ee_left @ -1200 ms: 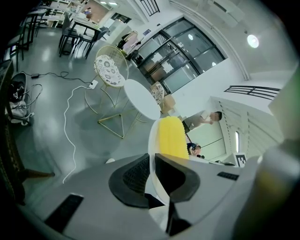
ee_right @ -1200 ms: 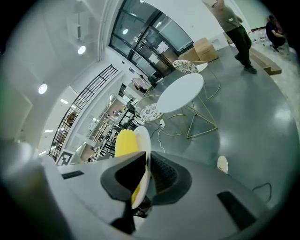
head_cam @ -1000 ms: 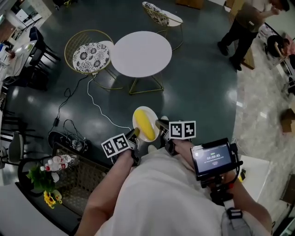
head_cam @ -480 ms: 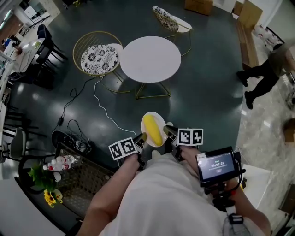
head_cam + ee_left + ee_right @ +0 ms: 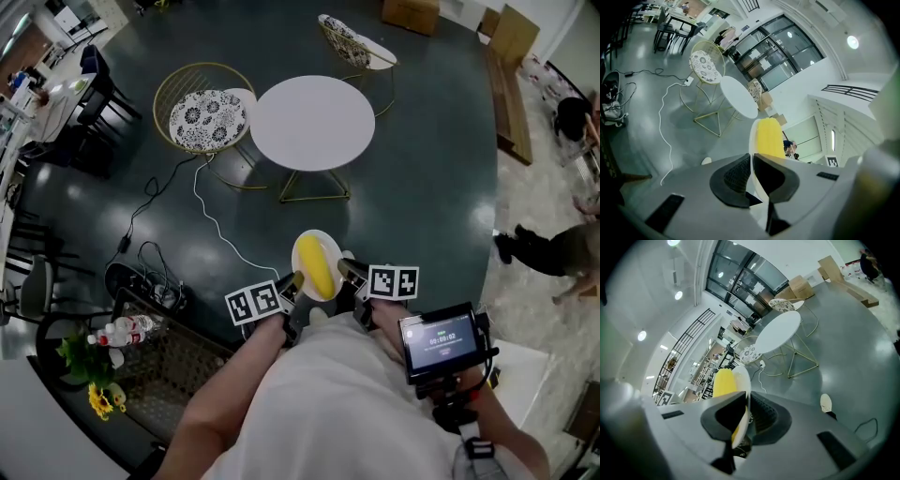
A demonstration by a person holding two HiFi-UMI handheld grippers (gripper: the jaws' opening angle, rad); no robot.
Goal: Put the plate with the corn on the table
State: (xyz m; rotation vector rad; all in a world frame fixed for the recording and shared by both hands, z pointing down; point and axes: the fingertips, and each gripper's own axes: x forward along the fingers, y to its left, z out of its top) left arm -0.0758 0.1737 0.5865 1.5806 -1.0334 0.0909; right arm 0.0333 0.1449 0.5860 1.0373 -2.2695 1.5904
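A white plate (image 5: 327,247) carrying a yellow corn cob (image 5: 315,263) is held in the air in front of me, above the dark floor. My left gripper (image 5: 295,278) is shut on the plate's left rim, and my right gripper (image 5: 343,267) is shut on its right rim. In the left gripper view the plate (image 5: 752,140) stands edge-on between the jaws with the corn (image 5: 769,138) beyond. The right gripper view shows the plate (image 5: 742,380) and corn (image 5: 723,381) pinched the same way. The round white table (image 5: 312,122) stands ahead, a step or two away.
A gold wire chair with a patterned cushion (image 5: 204,114) sits left of the table, another chair (image 5: 355,42) behind it. A white cable (image 5: 211,225) crosses the floor. A wire basket with bottles (image 5: 122,330) is at my lower left. A person (image 5: 553,251) walks at the right.
The view has advanced slightly toward the table, the plate still held by both grippers. The person at the right has walked nearer, down the frame's right side.
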